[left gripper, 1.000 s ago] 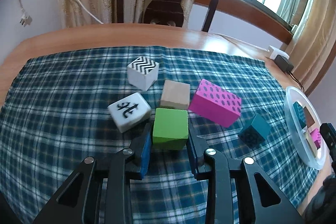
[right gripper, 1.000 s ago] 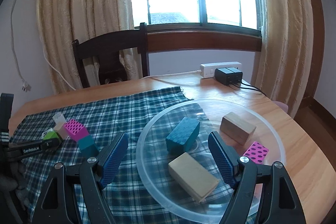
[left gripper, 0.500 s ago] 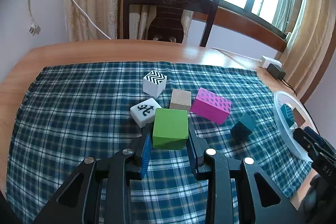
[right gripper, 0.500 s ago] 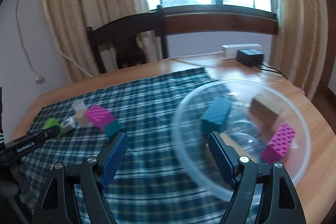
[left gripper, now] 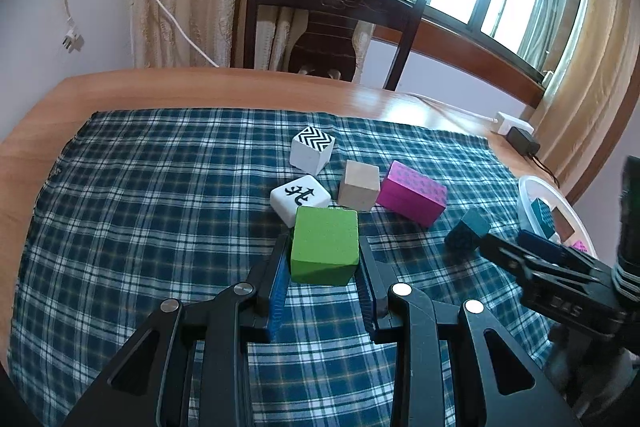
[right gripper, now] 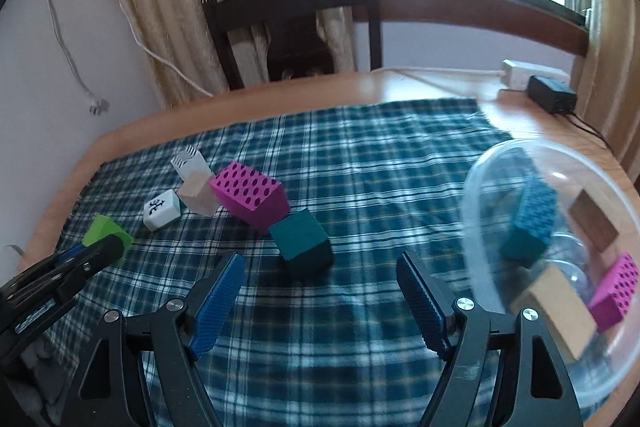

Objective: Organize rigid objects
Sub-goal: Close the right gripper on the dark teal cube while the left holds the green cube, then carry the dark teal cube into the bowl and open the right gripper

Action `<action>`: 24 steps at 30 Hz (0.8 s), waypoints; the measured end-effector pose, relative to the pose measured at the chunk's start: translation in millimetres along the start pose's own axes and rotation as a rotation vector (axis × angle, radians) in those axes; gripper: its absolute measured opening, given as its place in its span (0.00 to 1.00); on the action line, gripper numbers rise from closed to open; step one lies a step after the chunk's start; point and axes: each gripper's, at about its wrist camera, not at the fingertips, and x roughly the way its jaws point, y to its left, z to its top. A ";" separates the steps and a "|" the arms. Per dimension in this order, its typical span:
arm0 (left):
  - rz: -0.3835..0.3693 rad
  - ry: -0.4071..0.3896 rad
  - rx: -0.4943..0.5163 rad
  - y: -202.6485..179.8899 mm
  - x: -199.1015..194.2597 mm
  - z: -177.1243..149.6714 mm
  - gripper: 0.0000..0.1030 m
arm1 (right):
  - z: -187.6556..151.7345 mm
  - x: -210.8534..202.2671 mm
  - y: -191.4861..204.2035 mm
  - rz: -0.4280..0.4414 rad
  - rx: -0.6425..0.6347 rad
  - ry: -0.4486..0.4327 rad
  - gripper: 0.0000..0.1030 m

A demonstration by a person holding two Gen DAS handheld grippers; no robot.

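My left gripper [left gripper: 324, 263] is shut on a green cube [left gripper: 325, 246], held just above the plaid cloth [left gripper: 160, 227]. Behind it lie a white tile with a black character [left gripper: 300, 198], a zigzag-topped white cube [left gripper: 313, 149], a plain wooden cube [left gripper: 359, 185] and a pink dotted block [left gripper: 412, 193]. My right gripper [right gripper: 320, 291] hangs with its jaws closing and nothing between them; a teal cube [right gripper: 302, 241] sits on the cloth just beyond its fingertips. A clear bowl [right gripper: 480, 211] at right holds several blocks.
A dark wooden chair [left gripper: 332, 27] stands behind the round wooden table [left gripper: 200, 87]. A white power strip [right gripper: 520, 71] and black adapter [right gripper: 552, 97] sit at the back right. Curtains and a window are behind.
My left gripper has drawn back and risen a little with the green cube. My right gripper has swung left from over the bowl to above the cloth near the teal cube.
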 end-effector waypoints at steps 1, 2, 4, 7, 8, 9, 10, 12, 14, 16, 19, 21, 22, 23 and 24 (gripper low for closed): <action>0.000 0.000 -0.003 1.1 -0.7 -0.2 0.31 | 1.3 2.9 0.5 0.005 0.001 0.009 0.76; 0.000 0.000 -0.004 1.2 -1.2 -0.4 0.31 | 2.6 5.7 1.0 0.007 0.000 0.015 0.75; -0.001 0.000 -0.007 1.8 -2.4 -0.6 0.31 | 5.1 10.3 3.3 0.005 -0.007 0.022 0.73; -0.004 -0.001 -0.006 1.9 -3.8 -0.8 0.31 | 7.7 16.9 6.8 0.001 -0.020 0.032 0.70; -0.004 -0.001 -0.004 0.9 -3.6 -0.6 0.31 | 8.5 19.1 7.3 -0.001 -0.024 0.036 0.69; -0.006 0.000 -0.002 0.0 -3.7 -0.6 0.31 | 9.2 21.1 7.8 -0.003 -0.026 0.040 0.67; -0.007 0.000 -0.001 -0.3 -3.8 -0.7 0.31 | 9.9 23.7 8.2 -0.006 -0.029 0.047 0.66; -0.008 0.002 0.001 -1.1 -3.9 -0.8 0.31 | 9.7 27.9 8.2 -0.012 -0.030 0.061 0.59; -0.008 0.003 0.001 -1.8 -3.5 -0.7 0.31 | 9.2 31.6 7.3 -0.013 -0.027 0.075 0.54; -0.008 0.003 0.001 -1.5 -3.1 -0.8 0.31 | 8.4 32.6 7.8 -0.021 -0.028 0.073 0.49; -0.007 0.004 0.002 -0.6 -2.7 -1.0 0.31 | 7.8 32.4 9.1 -0.011 -0.034 0.070 0.41; -0.007 0.007 0.002 -1.4 -1.3 -1.8 0.31 | 6.3 31.9 9.3 -0.011 -0.034 0.065 0.41; -0.007 0.008 0.003 -1.9 -0.8 -2.0 0.31 | 6.4 31.6 9.4 -0.010 -0.034 0.065 0.41; -0.006 0.009 0.003 -2.1 0.1 -2.2 0.31 | 5.9 30.7 9.7 -0.007 -0.033 0.061 0.41; -0.005 0.011 0.004 -2.4 0.7 -2.5 0.31 | 5.6 28.8 9.8 -0.004 -0.033 0.054 0.41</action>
